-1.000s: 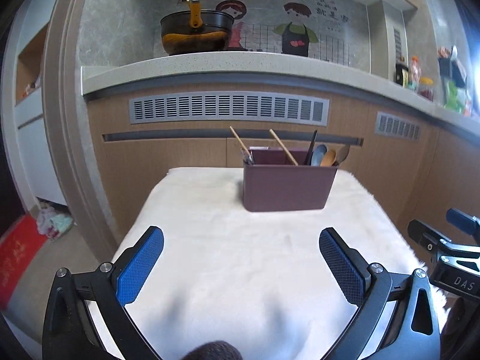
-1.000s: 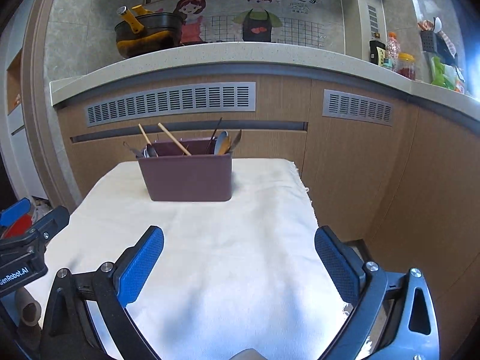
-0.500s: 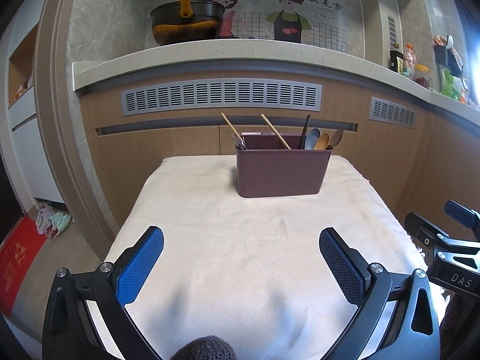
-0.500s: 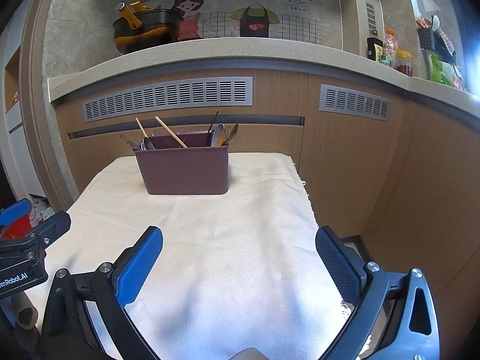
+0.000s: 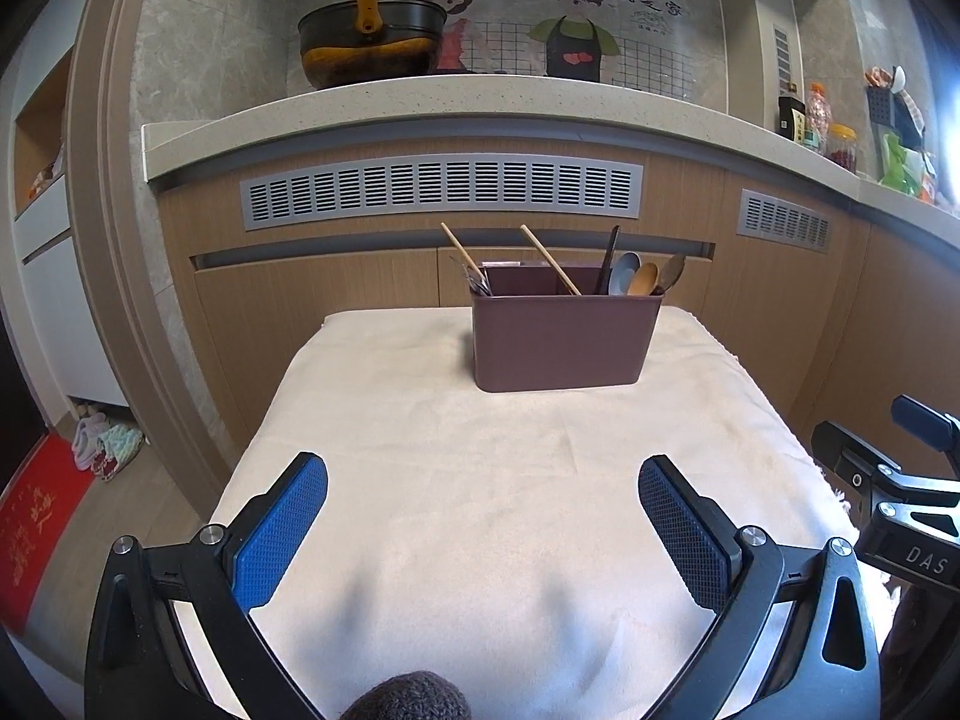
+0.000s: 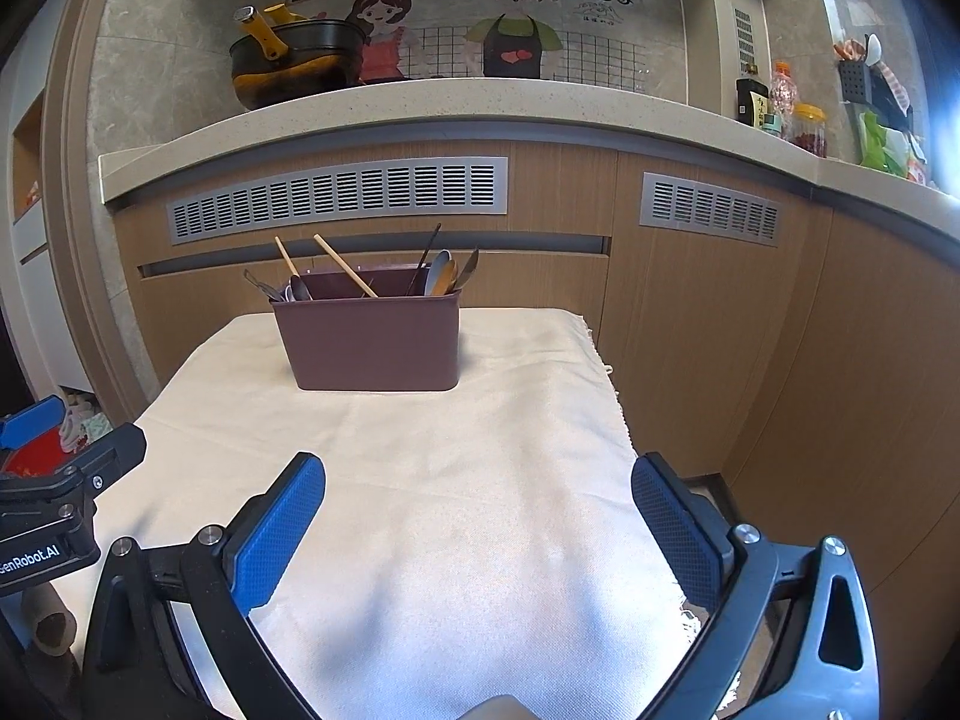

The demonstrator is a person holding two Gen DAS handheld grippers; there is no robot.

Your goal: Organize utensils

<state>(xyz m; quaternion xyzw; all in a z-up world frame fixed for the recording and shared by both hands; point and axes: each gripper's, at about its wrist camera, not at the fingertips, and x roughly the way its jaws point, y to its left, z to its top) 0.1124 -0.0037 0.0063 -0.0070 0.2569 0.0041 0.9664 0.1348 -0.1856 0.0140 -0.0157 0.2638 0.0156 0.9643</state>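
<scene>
Hovering — both hand-held grippers [image 5: 483, 504] [image 6: 478, 501] released | red mat [image 5: 30, 534] — left view only

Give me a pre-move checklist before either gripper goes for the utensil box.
1. Left gripper open and empty: ok.
2. Right gripper open and empty: ok.
3. Box upright on the cloth: ok.
4. Cloth between grippers and box free of loose utensils: ok.
5. Chopsticks and spoons in the box: ok.
6. Box compartments and sorting: cannot tell, inside hidden.
</scene>
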